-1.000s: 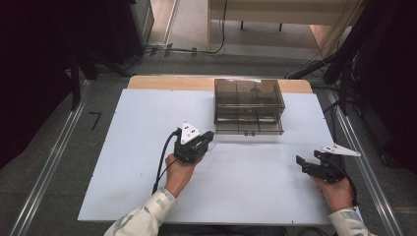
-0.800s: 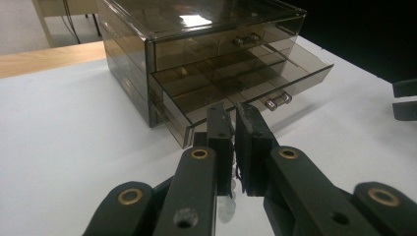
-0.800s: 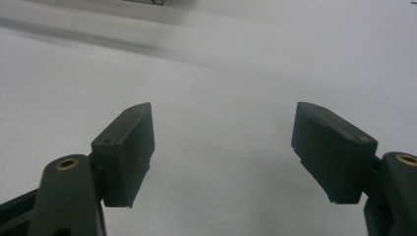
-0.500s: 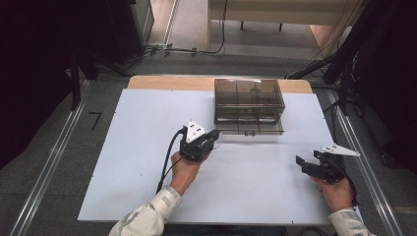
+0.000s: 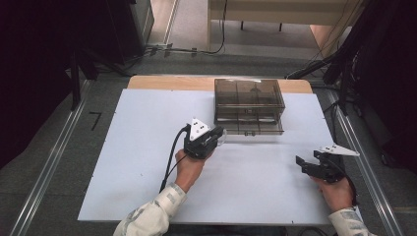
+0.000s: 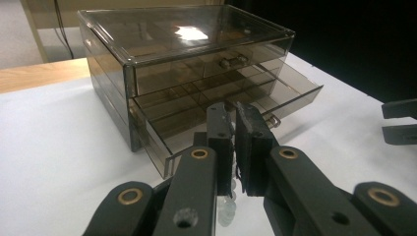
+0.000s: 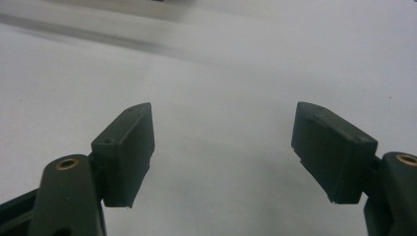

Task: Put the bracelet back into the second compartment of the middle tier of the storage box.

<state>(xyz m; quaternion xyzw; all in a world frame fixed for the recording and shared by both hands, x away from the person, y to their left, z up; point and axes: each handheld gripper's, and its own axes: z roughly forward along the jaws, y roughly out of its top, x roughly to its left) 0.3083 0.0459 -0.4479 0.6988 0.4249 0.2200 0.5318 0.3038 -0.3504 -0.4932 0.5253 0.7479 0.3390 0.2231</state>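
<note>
A smoky clear drawer box stands at the table's far middle, and its lowest drawer is pulled out. My left gripper hovers just left of that open drawer, pointing at it. Its jaws are pressed together on a small clear thing, which hangs below the pads. I cannot tell what that thing is. My right gripper rests near the table's right front, well apart from the box. Its jaws stand wide over bare white tabletop with nothing between them.
The white tabletop lies on a wooden table whose far edge shows. A black cable trails from the left gripper. Metal rails and dark equipment flank the table on both sides.
My left gripper has crept a little forward and right, closer to the open lower drawer. The right gripper has stayed where it was.
</note>
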